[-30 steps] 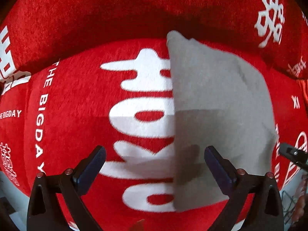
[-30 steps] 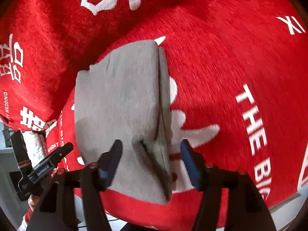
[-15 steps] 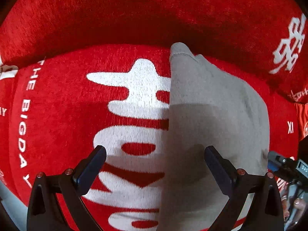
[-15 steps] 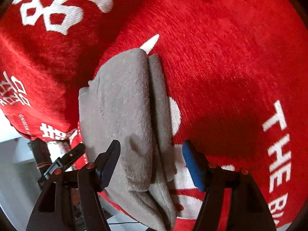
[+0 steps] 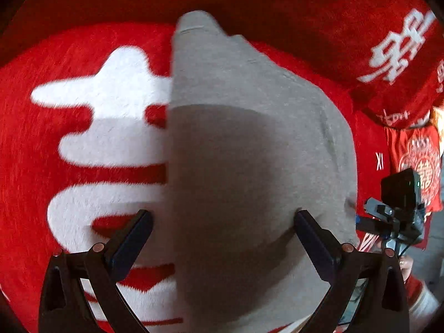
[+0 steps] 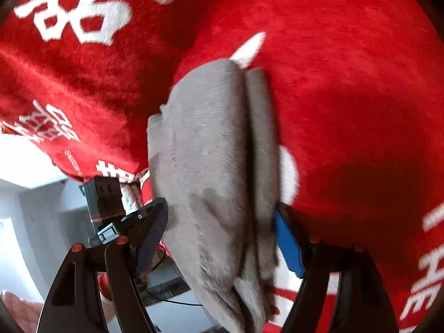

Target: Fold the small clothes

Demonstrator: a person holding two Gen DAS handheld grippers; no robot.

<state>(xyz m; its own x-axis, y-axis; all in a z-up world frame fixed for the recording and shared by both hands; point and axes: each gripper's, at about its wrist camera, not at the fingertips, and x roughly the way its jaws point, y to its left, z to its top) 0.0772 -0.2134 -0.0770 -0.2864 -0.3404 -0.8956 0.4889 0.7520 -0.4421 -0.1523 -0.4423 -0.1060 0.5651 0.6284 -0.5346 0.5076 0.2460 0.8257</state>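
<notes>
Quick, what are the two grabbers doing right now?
Left gripper: open, over the grey garment, holding nothing.
Right gripper: jaws opening, garment between them.

Red plush cover (image 5: 69, 144) spans most of both views; nap visibly fuzzy. Large white characters (image 5: 111, 127) woven into it, partly in shadow in the left wrist view. Second set of white characters (image 6: 91, 8) at upper left of the right wrist view. White Latin lettering (image 6: 427, 272) along the right edge there, cut off. Smaller red cloth with a round white emblem (image 5: 419, 166) hangs at right of the left wrist view. Pale grey wall or furniture (image 6: 33, 208) shows beyond the cover's edge, too blurred to tell which.
</notes>
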